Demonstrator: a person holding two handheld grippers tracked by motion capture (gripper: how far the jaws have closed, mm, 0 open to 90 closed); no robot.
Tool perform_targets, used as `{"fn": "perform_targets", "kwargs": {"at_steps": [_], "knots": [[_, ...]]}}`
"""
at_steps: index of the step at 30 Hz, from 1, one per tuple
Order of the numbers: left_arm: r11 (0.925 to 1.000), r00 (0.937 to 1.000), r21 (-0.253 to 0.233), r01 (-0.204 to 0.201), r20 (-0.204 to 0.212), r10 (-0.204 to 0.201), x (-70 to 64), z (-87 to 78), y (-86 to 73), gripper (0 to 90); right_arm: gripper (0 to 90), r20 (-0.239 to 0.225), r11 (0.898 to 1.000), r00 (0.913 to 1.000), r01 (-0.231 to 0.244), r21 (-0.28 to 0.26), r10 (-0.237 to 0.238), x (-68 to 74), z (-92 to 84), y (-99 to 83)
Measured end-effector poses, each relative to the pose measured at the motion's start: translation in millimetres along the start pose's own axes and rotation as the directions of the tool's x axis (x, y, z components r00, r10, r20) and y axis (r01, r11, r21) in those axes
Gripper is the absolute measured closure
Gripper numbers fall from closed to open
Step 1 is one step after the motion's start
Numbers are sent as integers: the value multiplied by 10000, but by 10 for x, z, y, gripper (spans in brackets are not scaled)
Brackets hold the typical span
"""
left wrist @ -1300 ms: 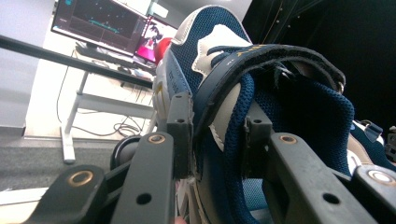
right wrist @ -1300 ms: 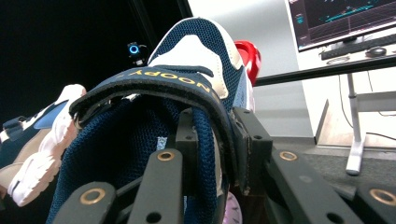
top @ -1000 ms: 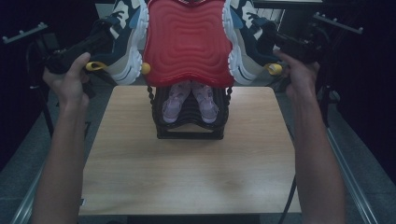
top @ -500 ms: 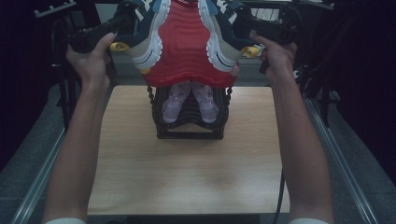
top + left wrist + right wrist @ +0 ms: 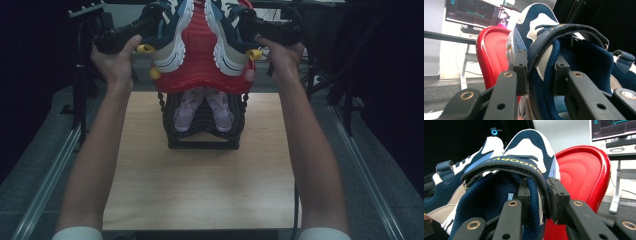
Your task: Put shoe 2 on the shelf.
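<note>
A pair of navy-blue mesh trainers with white soles and cream panels is held up in the air at the top centre of the high view, the left trainer [image 5: 167, 35] just left of centre and the right trainer [image 5: 227, 37] just right of it, soles turned inward toward each other and apart. Behind and between them shows a glossy red ribbed plastic tray [image 5: 200, 60], its lower edge hanging just above the rack below. In the left gripper view the left trainer [image 5: 564, 62] fills the middle of the frame, and the left gripper [image 5: 540, 75] is clenched on its side wall beside the navy strap, one jaw outside and one inside the opening. In the right gripper view the right gripper [image 5: 537, 197] likewise grasps the collar of the right trainer [image 5: 524, 157], pinching the mesh wall and the navy strap with yellow lettering; the other trainer lies at the frame's left. Below them, in the middle of the high view, a black wire rack [image 5: 205, 130] stands on the light wooden tabletop [image 5: 200, 185], with a pair of small pale pink shoes [image 5: 204, 107] in it. Both bare forearms rise from the bottom corners.
</note>
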State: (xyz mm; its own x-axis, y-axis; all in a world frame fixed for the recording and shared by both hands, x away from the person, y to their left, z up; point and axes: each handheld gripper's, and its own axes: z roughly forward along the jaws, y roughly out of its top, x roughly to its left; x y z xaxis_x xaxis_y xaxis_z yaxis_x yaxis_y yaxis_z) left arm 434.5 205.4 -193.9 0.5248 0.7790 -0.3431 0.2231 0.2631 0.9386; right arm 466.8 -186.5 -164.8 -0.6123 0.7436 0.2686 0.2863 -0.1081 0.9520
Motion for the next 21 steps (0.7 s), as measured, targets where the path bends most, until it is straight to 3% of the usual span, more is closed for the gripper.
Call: {"fn": "perform_targets", "kwargs": {"at_steps": [11,21], "knots": [[9986,9986,380,-378,-343,391,-56,173,-124,710,731,763,9967,9942,737,328,-761,44,116,-55],[9955,9951,678,-665,-682,711,-80,304,-219,697,705,1424,9867,9782,1406,809,-1511,111,250,-130]]}}
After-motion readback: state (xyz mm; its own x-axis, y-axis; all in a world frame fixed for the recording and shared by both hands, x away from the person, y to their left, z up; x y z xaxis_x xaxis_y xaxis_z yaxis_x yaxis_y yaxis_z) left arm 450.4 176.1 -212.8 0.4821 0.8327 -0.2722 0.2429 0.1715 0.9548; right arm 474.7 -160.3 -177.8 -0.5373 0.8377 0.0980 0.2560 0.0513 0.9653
